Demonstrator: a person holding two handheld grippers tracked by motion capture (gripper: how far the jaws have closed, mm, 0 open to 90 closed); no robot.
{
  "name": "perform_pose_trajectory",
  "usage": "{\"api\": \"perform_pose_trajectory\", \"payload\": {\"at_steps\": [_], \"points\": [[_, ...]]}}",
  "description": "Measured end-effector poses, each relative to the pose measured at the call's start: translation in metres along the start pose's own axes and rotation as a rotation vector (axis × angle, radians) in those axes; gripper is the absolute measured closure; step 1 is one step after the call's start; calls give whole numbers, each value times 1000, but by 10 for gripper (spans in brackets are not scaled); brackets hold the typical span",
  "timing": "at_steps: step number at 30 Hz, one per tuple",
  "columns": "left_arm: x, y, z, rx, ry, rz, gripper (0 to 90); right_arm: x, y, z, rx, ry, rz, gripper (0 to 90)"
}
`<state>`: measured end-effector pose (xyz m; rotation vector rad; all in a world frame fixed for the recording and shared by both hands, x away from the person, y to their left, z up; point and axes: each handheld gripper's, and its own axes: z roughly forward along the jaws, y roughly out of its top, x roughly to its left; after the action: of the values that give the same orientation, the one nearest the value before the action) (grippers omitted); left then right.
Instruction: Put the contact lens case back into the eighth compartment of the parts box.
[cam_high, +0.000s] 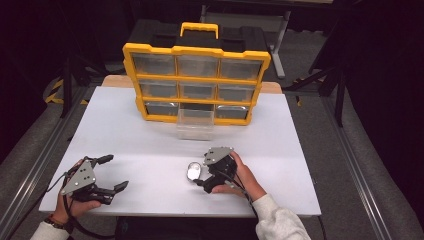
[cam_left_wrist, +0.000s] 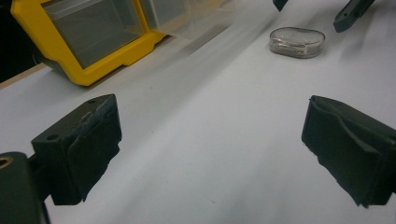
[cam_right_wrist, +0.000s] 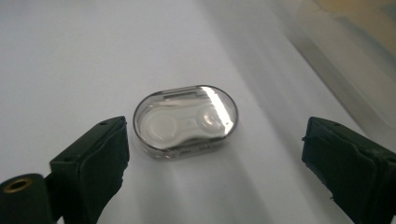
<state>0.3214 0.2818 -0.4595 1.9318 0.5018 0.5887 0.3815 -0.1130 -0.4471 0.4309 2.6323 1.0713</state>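
A small clear oval case (cam_high: 192, 171) with a pale rounded item inside lies flat on the white table (cam_high: 125, 130), front centre. My right gripper (cam_high: 201, 175) is right beside it and open. In the right gripper view the case (cam_right_wrist: 186, 121) sits just beyond and between the two pads of my right gripper (cam_right_wrist: 217, 149), and neither pad touches it. My left gripper (cam_high: 116, 172) rests at the front left, open and empty. In the left gripper view, past the wide-apart pads of my left gripper (cam_left_wrist: 212, 140), I see the case (cam_left_wrist: 297, 42) and the tips of my right gripper (cam_left_wrist: 315, 9).
A yellow and black organizer (cam_high: 195, 82) with clear drawers stands upright at the back of the table. Its bottom middle drawer (cam_high: 195, 125) is pulled out toward me. The organizer's corner (cam_left_wrist: 93, 42) is at upper left in the left gripper view.
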Motion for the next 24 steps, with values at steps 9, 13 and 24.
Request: {"api": "perform_pose_trajectory", "payload": {"at_steps": [9,13,24], "points": [[0,-1,0,5,-3,0,58,5,5,23,61,30,-18,135],[1,-1,0,6,-6,-5,58,0,5,25,50,57,23,226],[2,-2,3,15,-11,-8,63,2,8,24,46,45,10,281]]}}
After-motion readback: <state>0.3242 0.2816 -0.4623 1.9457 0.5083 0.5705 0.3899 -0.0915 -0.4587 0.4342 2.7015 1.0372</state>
